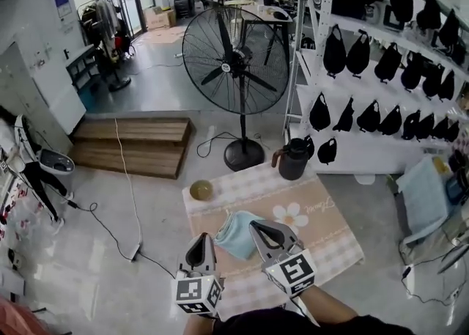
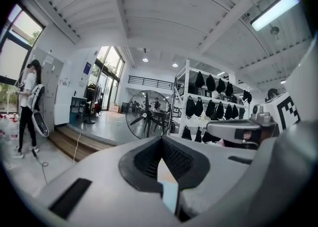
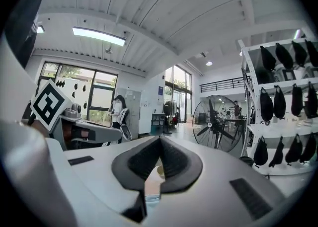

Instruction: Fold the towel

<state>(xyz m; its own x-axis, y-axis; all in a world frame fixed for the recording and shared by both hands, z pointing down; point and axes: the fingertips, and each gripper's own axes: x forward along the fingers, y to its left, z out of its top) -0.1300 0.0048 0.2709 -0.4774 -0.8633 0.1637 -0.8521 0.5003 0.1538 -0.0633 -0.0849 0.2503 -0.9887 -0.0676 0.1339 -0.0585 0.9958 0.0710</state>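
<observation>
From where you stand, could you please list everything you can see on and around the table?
folded terry towel: one, light blue, near middle of the tablecloth
checked tablecloth with a flower print: one, pink and white, covering the table
small round bowl: one, olive-brown, tablecloth's far left corner
lidded jug: one, black, tablecloth's far right corner
large pedestal fan: one, black, on the floor beyond the table
shelving rack: one, white, at the right
hanging bags: many, black, on the rack
low wooden platform: one, brown, on the floor at the left
left gripper: one, grey, shut, left of the towel
right gripper: one, grey, shut, right of the towel
</observation>
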